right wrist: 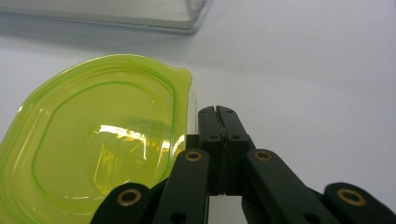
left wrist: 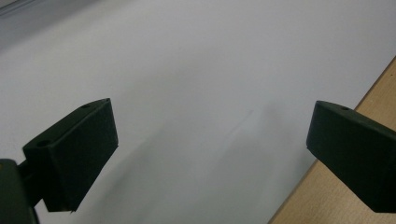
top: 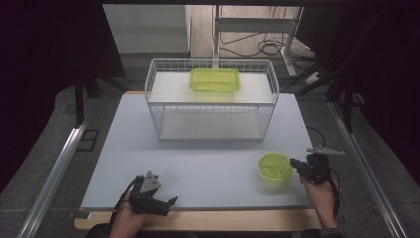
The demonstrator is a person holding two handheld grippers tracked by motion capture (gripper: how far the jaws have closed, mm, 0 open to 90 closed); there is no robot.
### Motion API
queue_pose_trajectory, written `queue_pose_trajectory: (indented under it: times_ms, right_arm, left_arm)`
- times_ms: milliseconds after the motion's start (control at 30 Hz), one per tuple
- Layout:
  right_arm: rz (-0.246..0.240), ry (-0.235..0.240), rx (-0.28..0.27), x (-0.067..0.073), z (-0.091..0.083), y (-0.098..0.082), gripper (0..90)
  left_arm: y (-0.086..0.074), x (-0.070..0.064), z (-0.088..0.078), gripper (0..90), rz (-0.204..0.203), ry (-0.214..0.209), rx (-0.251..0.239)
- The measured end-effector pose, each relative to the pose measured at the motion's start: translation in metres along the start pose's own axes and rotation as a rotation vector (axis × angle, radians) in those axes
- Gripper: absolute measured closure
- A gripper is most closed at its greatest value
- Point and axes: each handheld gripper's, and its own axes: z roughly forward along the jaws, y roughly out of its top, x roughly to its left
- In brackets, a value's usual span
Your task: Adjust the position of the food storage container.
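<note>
Left gripper (top: 168, 202) rests at the near edge of the surface (top: 208, 168), jaws spread wide, nothing between them; in the left gripper view they frame bare pale sheet and a strip of wooden edge.

Round green lid (top: 275, 167) lies flat on the surface, just to the left of the right gripper (top: 293, 163). In the right gripper view that gripper's jaws are pressed together, tips right beside the lid's (right wrist: 93, 140) rim near its small tab. Whether a sliver of the rim is pinched between them I cannot tell; they look shut on nothing, with the rim alongside.

Progress, as a judgement: the lid is neither lifted nor held. A rectangular green container (top: 215, 79) sits on the upper shelf of the wire basket rack (top: 211, 99), well ahead of both grippers. If the lid is meant to go there, the grasp, carry and placing all remain; the closed jaws would first need to open or nudge the rim.

Surface: pale blue-grey sheet over a wooden table, otherwise uncluttered. Room: dark curtains at both sides, metal rails along the floor, cables and a frame leg beyond the rack.
</note>
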Motion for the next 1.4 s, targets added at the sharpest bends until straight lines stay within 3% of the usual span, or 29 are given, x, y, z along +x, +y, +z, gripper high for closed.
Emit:
queue_pose_trajectory:
  times_ms: [67, 233, 433, 567, 933, 1400]
  right_arm:
    - [-0.014, 0.032, 0.009, 0.011, 0.003, 0.0, 89.2]
    - [-0.032, 0.067, 0.016, 0.023, 0.007, 0.001, 89.0]
    - [-0.055, 0.025, 0.018, 0.02, 0.003, -0.001, 88.5]
    - [-0.064, 0.029, 0.057, 0.022, 0.001, -0.011, 88.6]
    - [-0.092, 0.131, 0.128, 0.043, 0.013, -0.021, 88.5]
    - [-0.118, 0.26, 0.131, 0.079, 0.035, -0.014, 88.4]
  left_arm:
    - [0.0, 0.0, 0.0, 1.8, 0.001, 0.0, 0.001]
    - [0.0, 0.0, 0.0, 1.9, 0.003, 0.001, 0.004]
    - [0.0, 0.0, 0.0, 1.9, 0.001, 0.003, 0.003]
    - [0.0, 0.0, 0.0, 1.9, 0.003, 0.004, 0.004]
    - [0.0, -0.001, 0.001, 2.0, 0.006, 0.002, 0.009]
    - [0.0, -0.001, 0.002, 2.0, 0.007, 0.006, 0.014]
